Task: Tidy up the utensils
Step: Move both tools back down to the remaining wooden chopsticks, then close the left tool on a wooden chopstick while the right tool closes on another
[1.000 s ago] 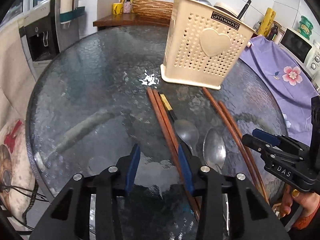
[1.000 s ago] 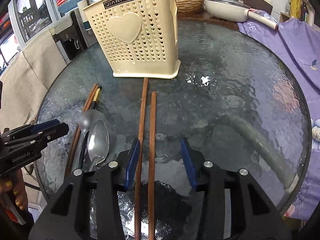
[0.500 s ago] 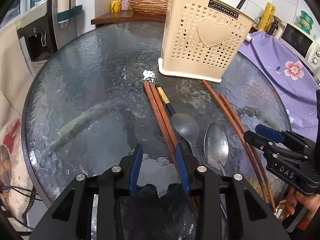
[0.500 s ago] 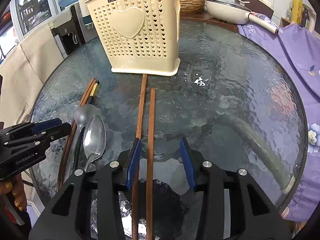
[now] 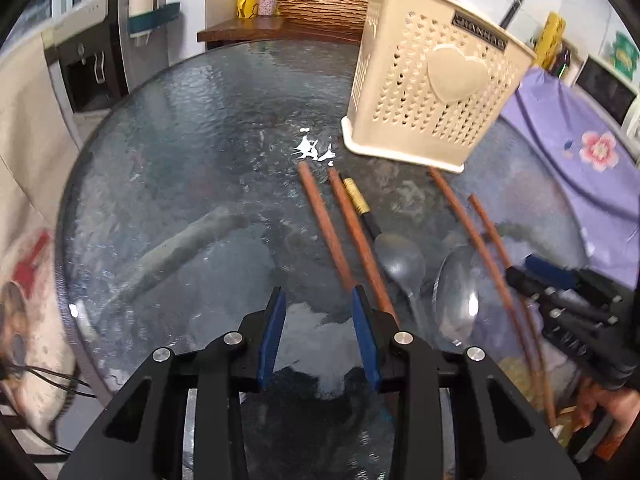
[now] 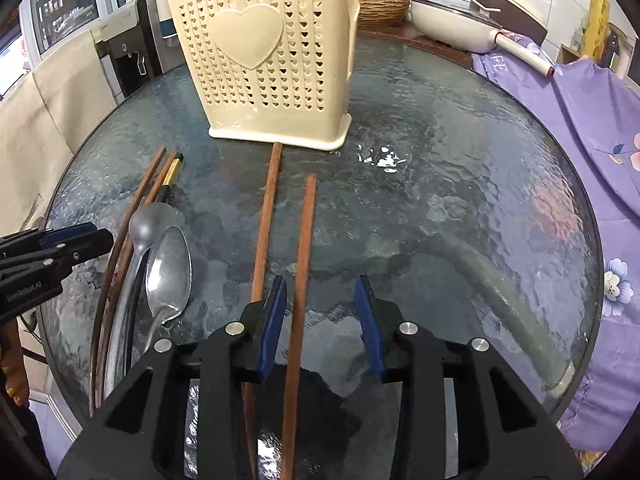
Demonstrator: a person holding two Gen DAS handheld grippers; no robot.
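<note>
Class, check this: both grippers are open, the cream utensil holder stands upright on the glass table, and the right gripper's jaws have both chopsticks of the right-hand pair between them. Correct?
Not quite. The right wrist view shows only one chopstick between the open jaws of the right gripper; its partner chopstick runs outside the left jaw. The left gripper is open too, and the cream utensil holder does stand upright on the glass table.

both views are evenly and brightly lit, with soft indoor light and daylight from windows (image 6: 60, 12) far off to the left of the right gripper (image 6: 320, 304). a white glare patch (image 5: 312, 150) burns out on the glass table (image 5: 200, 160) ahead of the left gripper (image 5: 318, 312). the left view is smeared by motion blur; the right view is sharp. fisheye bending curves the table rim, and black corners vignette each frame.
</note>
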